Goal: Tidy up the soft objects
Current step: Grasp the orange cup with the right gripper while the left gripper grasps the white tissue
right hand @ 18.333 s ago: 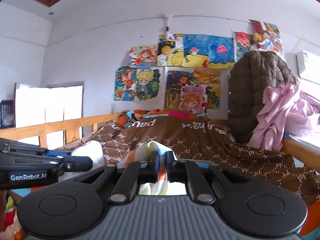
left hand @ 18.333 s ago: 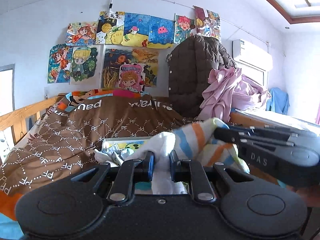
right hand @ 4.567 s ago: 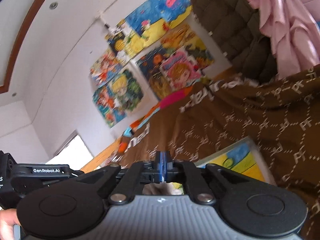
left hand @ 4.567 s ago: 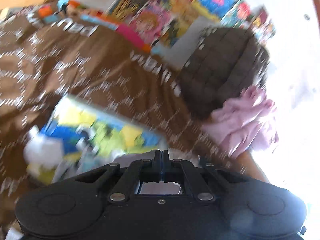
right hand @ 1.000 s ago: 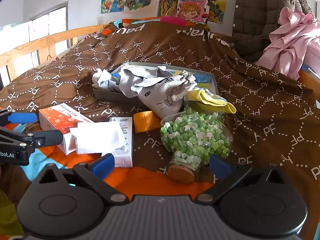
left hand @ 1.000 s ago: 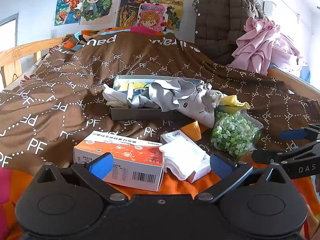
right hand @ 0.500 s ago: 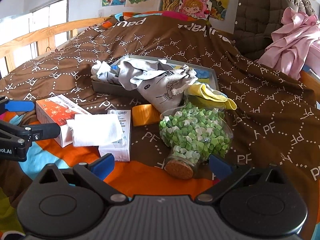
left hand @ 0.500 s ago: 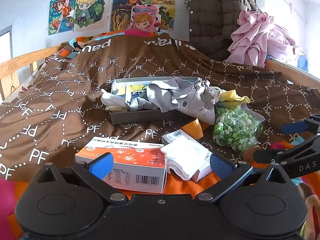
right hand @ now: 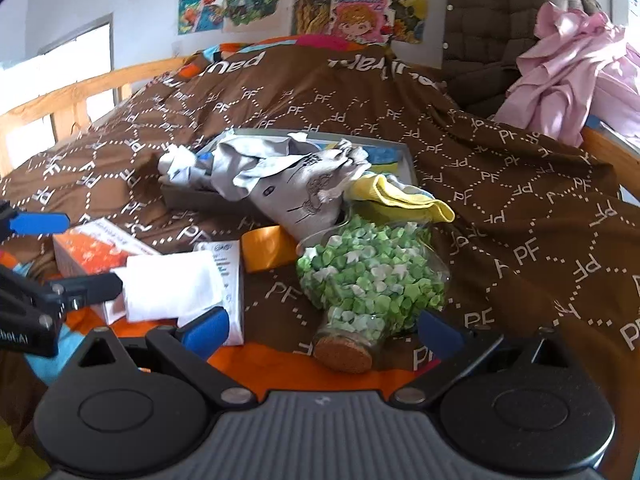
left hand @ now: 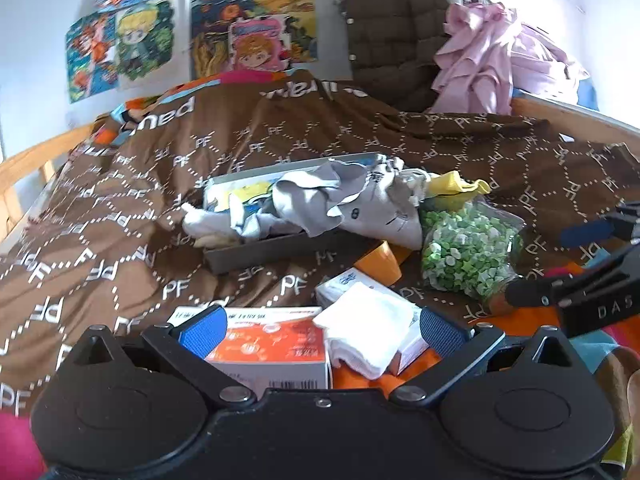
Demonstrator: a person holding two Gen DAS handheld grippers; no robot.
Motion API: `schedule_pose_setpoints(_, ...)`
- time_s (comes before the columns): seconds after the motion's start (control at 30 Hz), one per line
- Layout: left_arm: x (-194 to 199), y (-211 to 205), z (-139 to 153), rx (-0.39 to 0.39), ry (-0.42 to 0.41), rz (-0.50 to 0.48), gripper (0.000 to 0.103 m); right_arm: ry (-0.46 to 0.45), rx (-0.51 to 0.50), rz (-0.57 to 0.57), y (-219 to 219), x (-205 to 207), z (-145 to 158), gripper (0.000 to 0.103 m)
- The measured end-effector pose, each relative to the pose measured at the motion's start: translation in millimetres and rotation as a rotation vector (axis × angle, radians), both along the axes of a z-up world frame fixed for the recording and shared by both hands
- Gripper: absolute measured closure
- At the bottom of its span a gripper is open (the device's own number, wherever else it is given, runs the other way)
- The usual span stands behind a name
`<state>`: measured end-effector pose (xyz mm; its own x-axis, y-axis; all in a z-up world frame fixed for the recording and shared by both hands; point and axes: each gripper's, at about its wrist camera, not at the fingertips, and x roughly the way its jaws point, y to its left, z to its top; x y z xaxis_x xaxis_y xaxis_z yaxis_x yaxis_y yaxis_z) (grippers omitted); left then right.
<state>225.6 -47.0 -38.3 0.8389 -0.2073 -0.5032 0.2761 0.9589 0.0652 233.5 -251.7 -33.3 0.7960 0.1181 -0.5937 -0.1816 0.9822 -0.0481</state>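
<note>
Both grippers are hovering low over the bed, jaws spread wide and holding nothing. Left gripper [left hand: 320, 330] is sitting just above an orange-and-white carton [left hand: 264, 346] and a folded white cloth [left hand: 366, 334] that is resting across a small white box [right hand: 230, 276]. Right gripper [right hand: 322, 330] is facing a corked jar of green paper stars [right hand: 372, 276], which is lying on its side on the brown patterned quilt [right hand: 520, 200]. Behind the jar, a grey printed garment [right hand: 296, 184] is spilling out of a shallow grey tray [left hand: 280, 246] and over its near edge, with a yellow cloth [right hand: 400, 196] lying just beside it, touching the jar. An orange item [right hand: 266, 248] is peeking out between the white box and the jar. A pink garment [left hand: 492, 68] is hanging against a brown padded coat [left hand: 392, 28] at the far end.
</note>
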Motion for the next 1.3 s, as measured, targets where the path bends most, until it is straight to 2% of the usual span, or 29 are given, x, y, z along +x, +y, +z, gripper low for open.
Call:
schedule_pose_setpoints(0.1,4.2,-5.3,-2.1,0.018,0.0,-0.025,0.001,-0.022,0.047,-0.021,-6.3,3.3,-1.1,0.0)
schedule_pose_setpoints(0.27,12.2,-13.2,-8.9,0.03,0.028,-0.065,0.001,-0.036,0.188,-0.037,-19.8,14.9,-2.0,0.0)
schedule_pose_setpoints(0.47,24.1,-21.0,-16.9,0.048,0.061,-0.105,0.001,-0.063,0.242,-0.025,-22.0,25.6,-7.1,0.0)
schedule_pose_setpoints(0.63,37.5,-24.9,-20.0,0.078,0.091,-0.155,0.001,-0.107,0.23,0.008,-14.8,31.0,-8.6,0.0)
schedule_pose_setpoints(0.83,56.1,-34.2,-24.7,0.165,0.142,-0.266,0.002,-0.165,0.147,0.035,-6.5,46.0,-12.5,0.0)
schedule_pose_setpoints(0.97,61.9,-37.5,-25.8,0.205,0.158,-0.319,0.008,-0.171,0.116,0.067,2.1,55.4,-16.0,0.003)
schedule_pose_setpoints(1.03,63.9,-38.1,-26.2,0.212,0.167,-0.335,0.023,-0.172,0.102,0.093,7.9,58.3,-16.9,0.006)
schedule_pose_setpoints(1.07,65.7,-38.2,-26.8,0.209,0.181,-0.345,0.026,-0.173,0.094,0.108,11.6,59.6,-17.6,0.007)
schedule_pose_setpoints(1.17,69.0,-38.9,-29.2,0.203,0.199,-0.355,0.032,-0.179,0.066,0.15,23.1,64.3,-21.4,0.015)
schedule_pose_setpoints(1.23,70.9,-39.0,-31.8,0.201,0.21,-0.355,0.043,-0.18,0.054,0.167,30.1,67.7,-25.6,0.024)
schedule_pose_setpoints(1.3,72.7,-37.7,-33.8,0.182,0.223,-0.35,0.045,-0.172,0.034,0.185,38.2,71.0,-29.9,0.03)
